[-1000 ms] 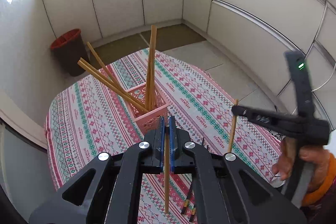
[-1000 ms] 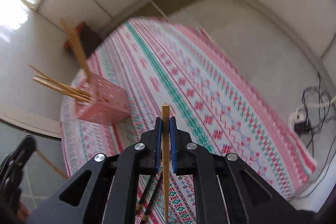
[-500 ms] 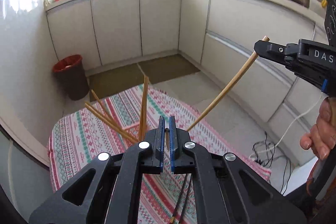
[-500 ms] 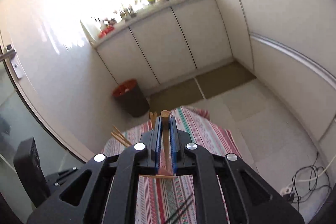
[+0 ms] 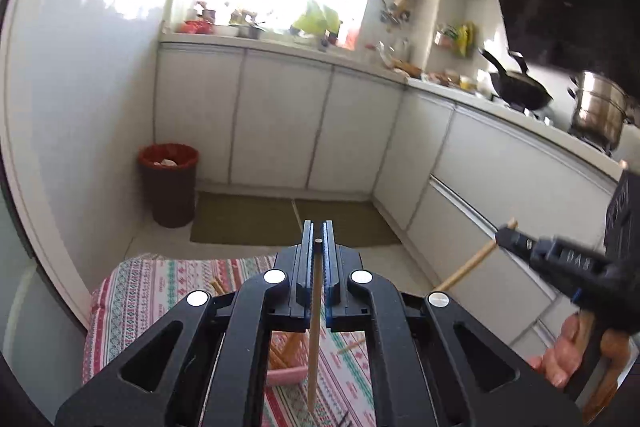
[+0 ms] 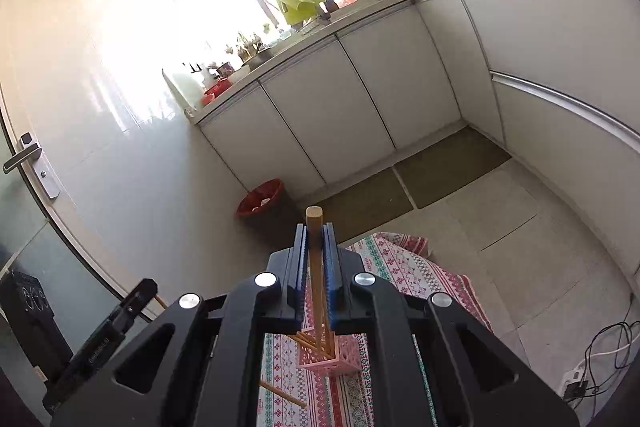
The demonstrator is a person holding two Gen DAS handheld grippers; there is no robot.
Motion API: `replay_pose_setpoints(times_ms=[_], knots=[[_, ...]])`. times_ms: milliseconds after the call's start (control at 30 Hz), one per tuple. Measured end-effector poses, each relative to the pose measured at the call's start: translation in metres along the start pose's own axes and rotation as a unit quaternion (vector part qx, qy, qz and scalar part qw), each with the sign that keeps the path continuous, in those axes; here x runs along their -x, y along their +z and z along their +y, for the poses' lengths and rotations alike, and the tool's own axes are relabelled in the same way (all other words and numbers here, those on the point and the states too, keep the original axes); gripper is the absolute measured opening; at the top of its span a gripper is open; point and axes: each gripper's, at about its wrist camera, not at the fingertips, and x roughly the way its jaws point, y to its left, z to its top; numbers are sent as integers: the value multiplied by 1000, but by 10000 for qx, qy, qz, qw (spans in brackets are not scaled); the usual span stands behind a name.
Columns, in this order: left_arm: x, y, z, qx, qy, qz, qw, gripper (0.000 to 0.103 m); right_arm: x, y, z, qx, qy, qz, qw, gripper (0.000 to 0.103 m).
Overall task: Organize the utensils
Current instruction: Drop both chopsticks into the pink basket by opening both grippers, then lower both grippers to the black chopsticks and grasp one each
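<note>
My left gripper (image 5: 318, 227) is shut on a thin wooden chopstick (image 5: 314, 339) that hangs down over the patterned tablecloth (image 5: 132, 299). A pink lattice holder (image 5: 282, 375) with several chopsticks shows below it, mostly hidden by the gripper body. My right gripper (image 6: 315, 227) is shut on a thicker wooden chopstick (image 6: 318, 291) held upright above the pink holder (image 6: 330, 359), its lower end among the chopsticks standing in the holder. The right gripper (image 5: 505, 231) also shows at the right of the left wrist view, with its chopstick (image 5: 466, 269) slanting down-left.
A red-rimmed bin (image 5: 168, 183) stands on the floor by white cabinets (image 5: 280, 123). A wok (image 5: 516, 91) and a steel pot (image 5: 598, 113) sit on the counter. A loose chopstick (image 6: 282, 393) lies on the cloth. Cables and a power strip (image 6: 576, 383) lie on the floor.
Both grippers have tilted upward, so the views now show kitchen more than table. My right gripper's chopstick has come down over the pink holder. Both stay shut on their chopsticks.
</note>
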Motion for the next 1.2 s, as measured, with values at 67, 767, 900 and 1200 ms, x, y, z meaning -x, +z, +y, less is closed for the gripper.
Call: replay_pose_setpoints(times_ms=[67, 767, 900, 1200], knots=[[-3, 3, 7, 195, 68, -129, 9997, 3, -9, -3, 1, -17, -9, 98, 9999, 8], [-28, -2, 42, 542, 849, 139, 9948, 58, -59, -25, 12, -30, -329, 310, 9990, 8], [-26, -2, 45, 491, 870, 154, 9949, 62, -74, -34, 18, 81, -445, 371, 9983, 8], [-29, -7, 42, 305, 881, 323, 9951, 62, -99, -55, 36, 427, -453, 604, 9962, 20]])
